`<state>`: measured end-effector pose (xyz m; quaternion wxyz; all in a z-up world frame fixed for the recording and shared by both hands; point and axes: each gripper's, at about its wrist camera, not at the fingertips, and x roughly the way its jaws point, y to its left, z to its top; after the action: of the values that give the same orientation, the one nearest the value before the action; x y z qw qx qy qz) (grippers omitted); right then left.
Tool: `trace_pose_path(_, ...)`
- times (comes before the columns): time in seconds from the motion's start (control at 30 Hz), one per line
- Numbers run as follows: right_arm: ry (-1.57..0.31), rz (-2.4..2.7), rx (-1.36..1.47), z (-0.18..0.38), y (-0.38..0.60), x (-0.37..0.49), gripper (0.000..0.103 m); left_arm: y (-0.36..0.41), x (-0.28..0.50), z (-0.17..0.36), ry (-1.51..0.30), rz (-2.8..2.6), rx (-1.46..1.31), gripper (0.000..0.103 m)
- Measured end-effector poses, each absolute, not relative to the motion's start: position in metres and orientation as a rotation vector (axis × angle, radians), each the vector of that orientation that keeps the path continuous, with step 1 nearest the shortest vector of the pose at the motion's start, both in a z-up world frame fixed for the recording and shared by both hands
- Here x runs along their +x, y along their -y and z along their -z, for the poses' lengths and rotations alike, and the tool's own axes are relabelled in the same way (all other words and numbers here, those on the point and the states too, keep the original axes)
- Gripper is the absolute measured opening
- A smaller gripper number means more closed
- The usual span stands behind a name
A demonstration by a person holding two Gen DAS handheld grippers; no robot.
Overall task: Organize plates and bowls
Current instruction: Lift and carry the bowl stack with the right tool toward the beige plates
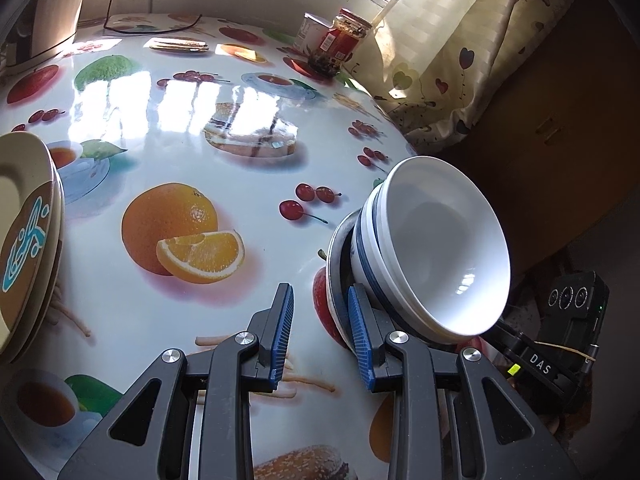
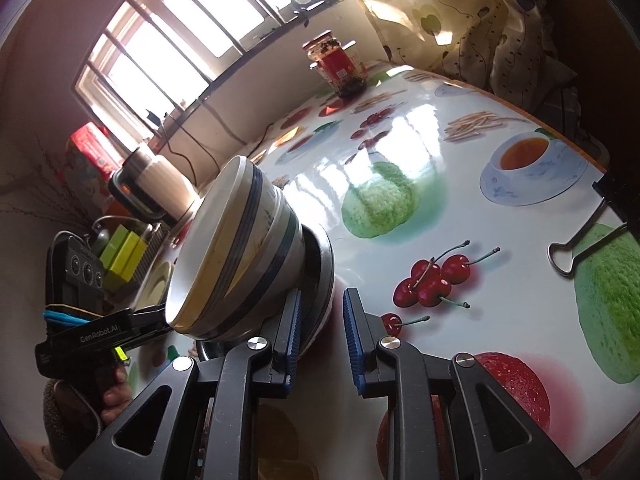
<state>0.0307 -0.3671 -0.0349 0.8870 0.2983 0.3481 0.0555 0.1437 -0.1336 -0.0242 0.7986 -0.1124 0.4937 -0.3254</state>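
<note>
A stack of white bowls with blue bands (image 1: 432, 252) stands on a round plate (image 1: 338, 264) on the fruit-print table (image 1: 180, 120). My left gripper (image 1: 320, 336) is open and empty just left of the stack, its right finger by the plate's rim. In the right wrist view the same bowl stack (image 2: 240, 252) sits on the plate (image 2: 320, 264). My right gripper (image 2: 322, 340) is open and empty beside it, its left finger touching or close to the plate. Beige plates with a brown and blue pattern (image 1: 28, 232) lie stacked at the left edge.
A red-labelled jar (image 1: 344, 40) and a white cup (image 1: 312, 32) stand at the far table edge by the curtain (image 1: 460, 40). A kettle (image 2: 160, 184) and boxes (image 2: 124, 248) stand by the window. A binder clip (image 2: 576, 248) holds the tablecloth edge.
</note>
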Motion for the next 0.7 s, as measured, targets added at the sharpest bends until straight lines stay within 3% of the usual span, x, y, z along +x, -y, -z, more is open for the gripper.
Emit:
trace_pose_path(0.2,-0.71,-0.167,0.699,0.042,0.375,0.029,0.021,0.135,0.142,0.023,-1.044,0.715,-0.239,0.02)
trace_pose_path(0.7,-0.683,-0.219,0.774,0.048,0.38,0.026,0.017,0.133,0.145,0.026,-1.047,0.737,-0.274,0.017)
